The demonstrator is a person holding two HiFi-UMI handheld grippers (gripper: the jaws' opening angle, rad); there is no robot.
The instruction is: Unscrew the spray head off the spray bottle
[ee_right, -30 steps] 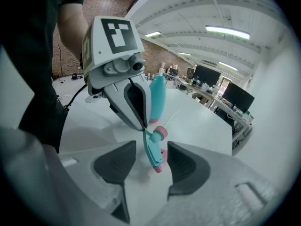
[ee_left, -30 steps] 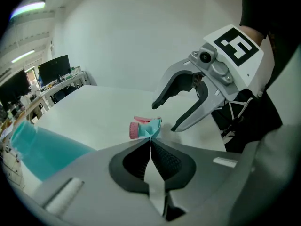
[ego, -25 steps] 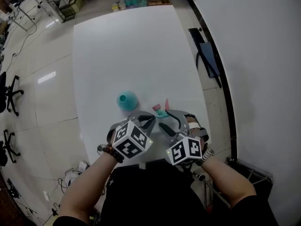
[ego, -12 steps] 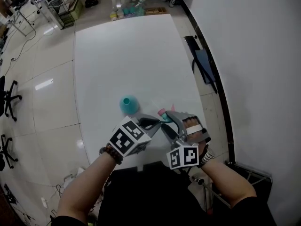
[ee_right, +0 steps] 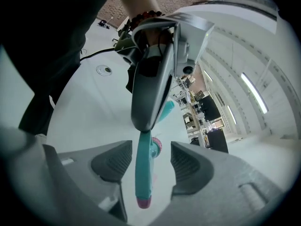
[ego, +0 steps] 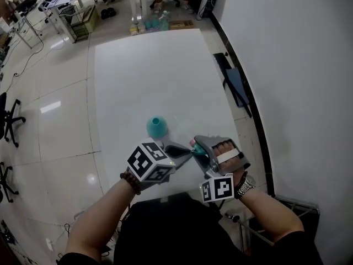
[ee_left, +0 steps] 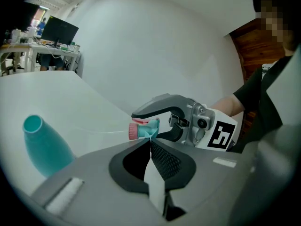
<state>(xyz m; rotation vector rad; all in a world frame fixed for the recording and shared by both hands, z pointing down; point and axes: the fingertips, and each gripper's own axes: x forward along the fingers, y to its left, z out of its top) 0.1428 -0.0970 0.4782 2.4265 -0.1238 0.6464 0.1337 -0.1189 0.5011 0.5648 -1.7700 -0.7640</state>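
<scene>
The teal spray bottle (ego: 156, 127) stands headless on the white table (ego: 154, 76), its open neck up; it also shows as bottle (ee_left: 43, 146). The teal spray head (ee_left: 144, 129) with a pink nozzle is off the bottle, its thin clear tube (ee_left: 99, 131) trailing behind. My left gripper (ee_left: 150, 142) is shut on the spray head's body, above the table's near edge. My right gripper (ee_right: 150, 160) is open around the spray head (ee_right: 143, 173), and its pads stand apart from it on both sides. In the head view the left gripper (ego: 188, 151) and right gripper (ego: 198, 147) meet nose to nose.
The bottle stands a short way beyond the grippers. A white wall runs along the table's right side, with a dark folded thing (ego: 234, 87) in the gap. Desks and office chairs (ego: 11, 120) stand on the tiled floor to the left. Boxes (ego: 160, 22) sit past the table's far end.
The right gripper has rolled, and its marker cube has dropped lower. Its jaws have spread a little wider around the spray head. The left gripper keeps its hold.
</scene>
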